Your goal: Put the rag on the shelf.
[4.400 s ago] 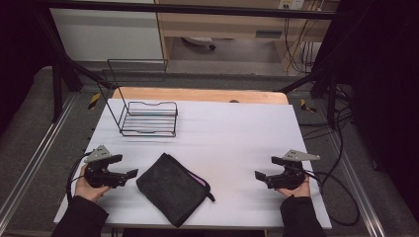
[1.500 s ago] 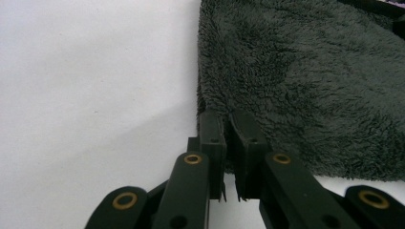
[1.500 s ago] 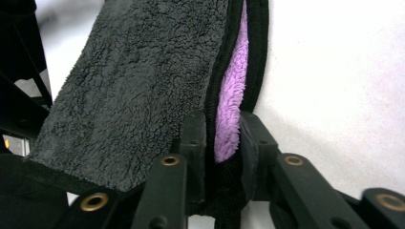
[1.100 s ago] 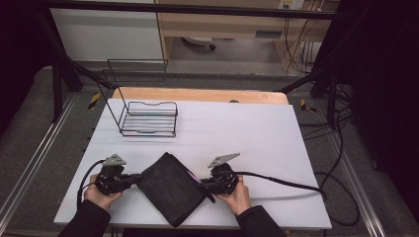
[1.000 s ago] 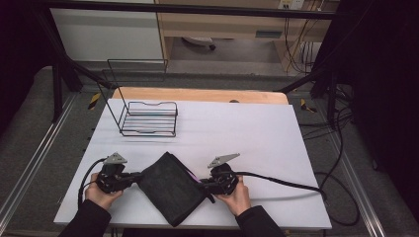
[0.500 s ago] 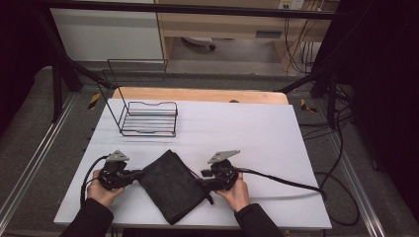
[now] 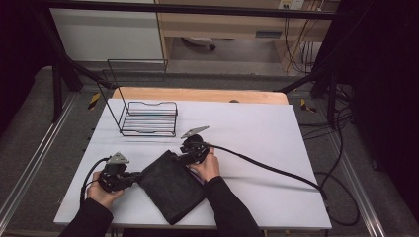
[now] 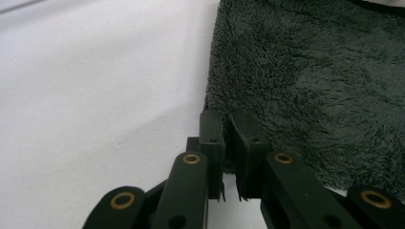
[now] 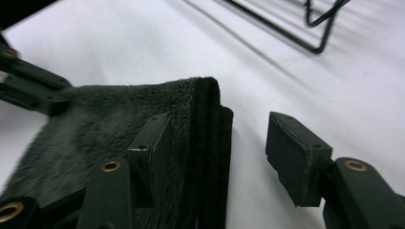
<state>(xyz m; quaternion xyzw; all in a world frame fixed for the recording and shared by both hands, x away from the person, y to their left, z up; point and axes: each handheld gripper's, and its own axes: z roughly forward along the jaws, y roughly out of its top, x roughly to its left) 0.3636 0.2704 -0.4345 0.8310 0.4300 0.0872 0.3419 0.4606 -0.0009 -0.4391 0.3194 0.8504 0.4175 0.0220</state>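
Table (image 7: 257, 128): right gripper (image 7: 184, 157) fingers opening, shifted.

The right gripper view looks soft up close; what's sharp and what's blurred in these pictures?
Right gripper view: the black jaws at the bottom blur, the dark fleece cloth edge is sharper. Left gripper view: the cloth's pile is crisp. High view: white table bright, surroundings dark.

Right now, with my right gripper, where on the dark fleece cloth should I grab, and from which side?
Grip the far corner of the dark fleece cloth, on its thick folded edge. The right gripper, its jaws just opened, already straddles that edge. Come from the cloth's right side, low over the white table; the left gripper pins the near-left corner.
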